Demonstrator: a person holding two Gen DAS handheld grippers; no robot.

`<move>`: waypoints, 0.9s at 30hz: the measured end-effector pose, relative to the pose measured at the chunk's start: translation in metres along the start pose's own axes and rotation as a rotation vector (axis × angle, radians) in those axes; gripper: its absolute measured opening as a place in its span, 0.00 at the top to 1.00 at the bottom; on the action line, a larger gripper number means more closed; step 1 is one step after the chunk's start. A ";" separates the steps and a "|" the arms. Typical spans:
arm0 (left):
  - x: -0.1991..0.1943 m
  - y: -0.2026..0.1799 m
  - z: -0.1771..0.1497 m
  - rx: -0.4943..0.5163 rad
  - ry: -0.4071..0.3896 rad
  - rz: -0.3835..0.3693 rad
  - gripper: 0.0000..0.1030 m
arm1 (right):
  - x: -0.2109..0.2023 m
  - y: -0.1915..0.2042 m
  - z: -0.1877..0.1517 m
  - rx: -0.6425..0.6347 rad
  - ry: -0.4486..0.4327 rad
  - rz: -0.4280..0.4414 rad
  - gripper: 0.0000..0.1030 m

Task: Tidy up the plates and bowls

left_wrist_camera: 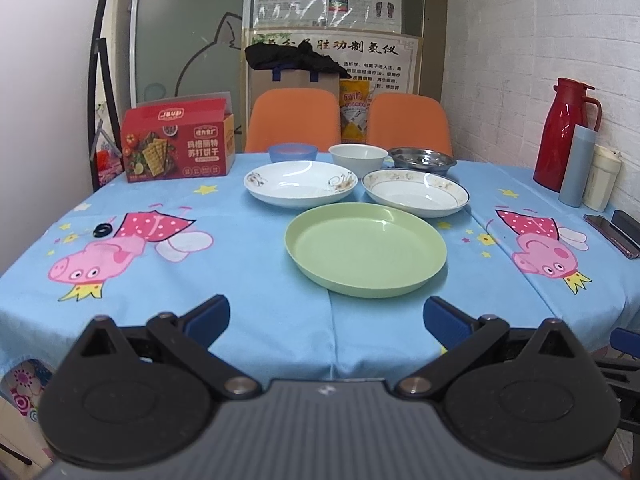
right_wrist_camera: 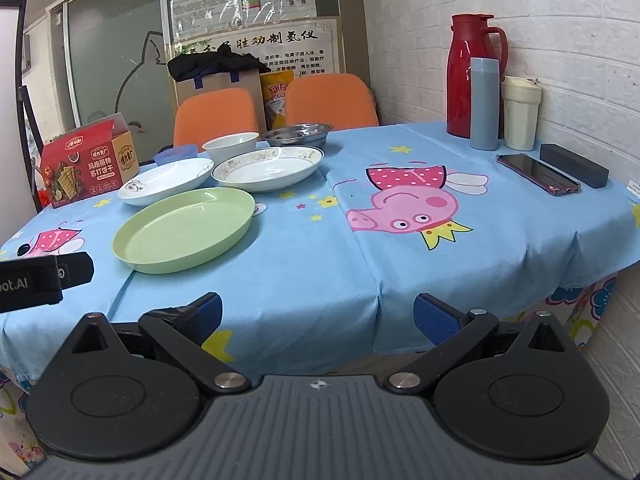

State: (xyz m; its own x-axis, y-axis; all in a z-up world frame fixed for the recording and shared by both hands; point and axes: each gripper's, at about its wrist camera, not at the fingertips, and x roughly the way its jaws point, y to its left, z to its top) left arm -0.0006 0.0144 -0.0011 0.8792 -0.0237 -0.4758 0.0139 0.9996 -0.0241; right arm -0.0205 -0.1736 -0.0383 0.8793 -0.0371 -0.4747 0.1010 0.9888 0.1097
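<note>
A white brick wall backs your desk (left_wrist_camera: 256,280) under its blue cartoon cloth. The green plate (left_wrist_camera: 366,250) lies nearest you, two white plates (left_wrist_camera: 301,184) (left_wrist_camera: 416,193) just behind it, then a blue bowl (left_wrist_camera: 293,153), white bowl (left_wrist_camera: 358,157) and steel bowl (left_wrist_camera: 422,159). Your left claw (left_wrist_camera: 326,320) and right claw (right_wrist_camera: 318,316) both gape wide, holding nothing, short of the dishes.

At far left you have a red cracker box (left_wrist_camera: 178,140). At far right stand 1 red thermos (right_wrist_camera: 472,76), 1 blue bottle (right_wrist_camera: 484,104) and 1 cream cup (right_wrist_camera: 520,114); nearer, a phone (right_wrist_camera: 538,174) beside a black case (right_wrist_camera: 574,165).
</note>
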 end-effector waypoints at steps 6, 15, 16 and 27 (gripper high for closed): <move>0.003 0.004 -0.001 -0.007 0.004 0.010 0.00 | 0.001 0.000 -0.001 0.001 -0.002 0.004 0.00; 0.013 0.013 0.003 -0.048 0.020 0.014 0.00 | -0.001 -0.001 -0.001 0.000 -0.010 0.017 0.00; 0.015 0.013 0.003 -0.052 0.025 0.013 0.00 | 0.000 -0.002 -0.001 0.001 -0.009 0.021 0.00; 0.055 0.014 0.016 -0.060 0.086 0.007 0.00 | 0.011 -0.013 -0.001 0.007 0.027 0.031 0.00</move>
State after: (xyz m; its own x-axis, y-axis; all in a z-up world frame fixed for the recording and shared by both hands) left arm 0.0557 0.0273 -0.0134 0.8352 -0.0204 -0.5496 -0.0229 0.9972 -0.0718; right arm -0.0125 -0.1867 -0.0460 0.8692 -0.0023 -0.4945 0.0769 0.9885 0.1305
